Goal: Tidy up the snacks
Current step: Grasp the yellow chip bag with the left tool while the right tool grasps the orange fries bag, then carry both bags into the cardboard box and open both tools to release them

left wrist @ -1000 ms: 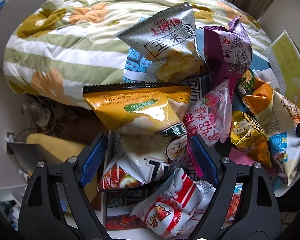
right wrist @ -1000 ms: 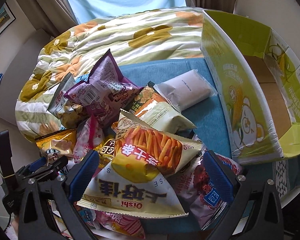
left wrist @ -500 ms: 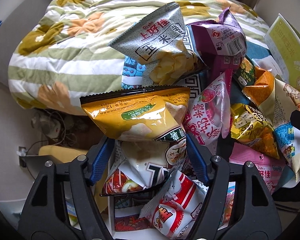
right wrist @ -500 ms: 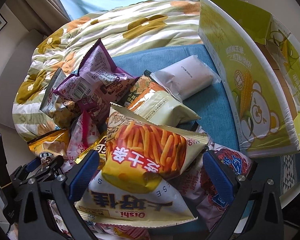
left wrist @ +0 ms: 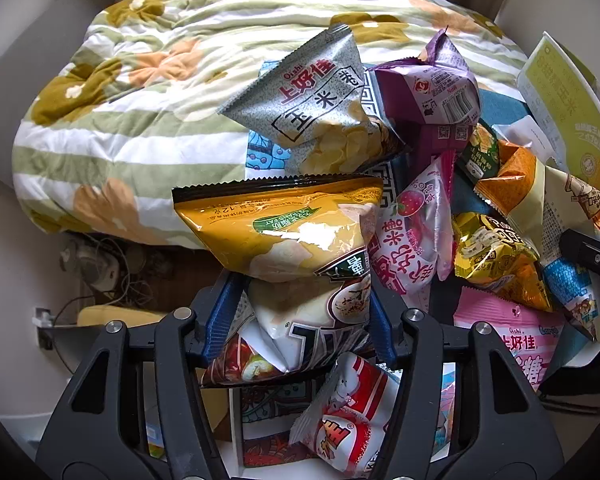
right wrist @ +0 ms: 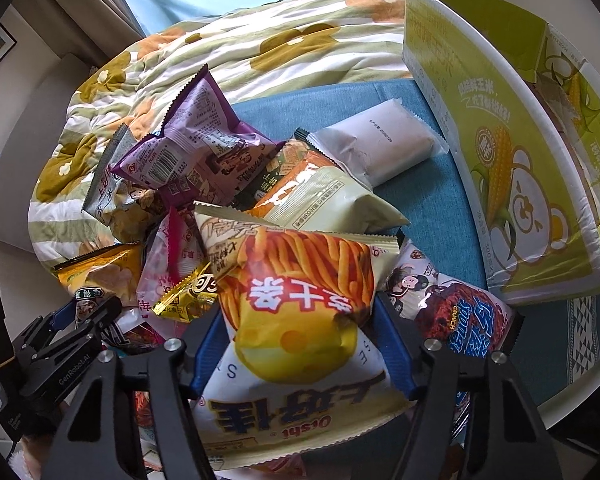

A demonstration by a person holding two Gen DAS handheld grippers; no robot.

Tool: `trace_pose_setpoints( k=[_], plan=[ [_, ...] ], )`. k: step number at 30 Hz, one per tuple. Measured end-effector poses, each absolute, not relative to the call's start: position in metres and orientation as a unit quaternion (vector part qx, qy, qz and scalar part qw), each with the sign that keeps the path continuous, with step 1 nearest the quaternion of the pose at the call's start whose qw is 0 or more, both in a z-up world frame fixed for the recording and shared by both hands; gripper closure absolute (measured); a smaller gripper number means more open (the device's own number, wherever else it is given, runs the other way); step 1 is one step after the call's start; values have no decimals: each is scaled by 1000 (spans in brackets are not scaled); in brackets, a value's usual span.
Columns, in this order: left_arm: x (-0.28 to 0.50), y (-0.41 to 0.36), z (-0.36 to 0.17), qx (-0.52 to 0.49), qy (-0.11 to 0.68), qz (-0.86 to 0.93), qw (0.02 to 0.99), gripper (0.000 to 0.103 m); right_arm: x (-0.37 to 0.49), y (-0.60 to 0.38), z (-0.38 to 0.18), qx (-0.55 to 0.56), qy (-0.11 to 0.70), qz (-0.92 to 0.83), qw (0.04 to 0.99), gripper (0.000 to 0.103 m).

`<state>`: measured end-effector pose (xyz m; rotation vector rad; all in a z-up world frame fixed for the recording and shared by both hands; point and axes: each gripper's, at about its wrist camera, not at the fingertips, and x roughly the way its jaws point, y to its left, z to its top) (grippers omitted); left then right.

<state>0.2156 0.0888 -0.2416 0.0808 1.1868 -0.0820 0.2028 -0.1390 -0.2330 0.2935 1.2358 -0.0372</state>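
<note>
left gripper [left wrist: 300, 316]: fingers closing, blue pads against both sides of the yellow chip bag [left wrist: 288, 228] at the near left edge of the snack pile. right gripper [right wrist: 296, 344]: fingers closing, pads pressing the fries-print bag [right wrist: 300, 300] at the pile's front. pile lies on the blue-covered table [right wrist: 432, 200], beside the open green box [right wrist: 512, 152].

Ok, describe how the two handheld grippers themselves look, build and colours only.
Both match: the left gripper and right gripper each have a matte black, angular frame of linked bars with silver round pivot bolts and blue ribbed pads lining their fingers. Seen from the right wrist, the left gripper's frame bears small white "GenRobot.AI" lettering.
</note>
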Motion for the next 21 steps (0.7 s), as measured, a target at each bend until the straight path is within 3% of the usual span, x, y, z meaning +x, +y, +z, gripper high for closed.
trace_pose_setpoints(
  k=[5, 21],
  plan=[
    [213, 89, -223, 37, 540, -40, 840, 50, 200, -138, -224, 138, 567, -14, 812, 49],
    [219, 41, -113, 15, 455, -101, 885, 50, 184, -165, -147, 126, 476, -20, 870, 50]
  ],
)
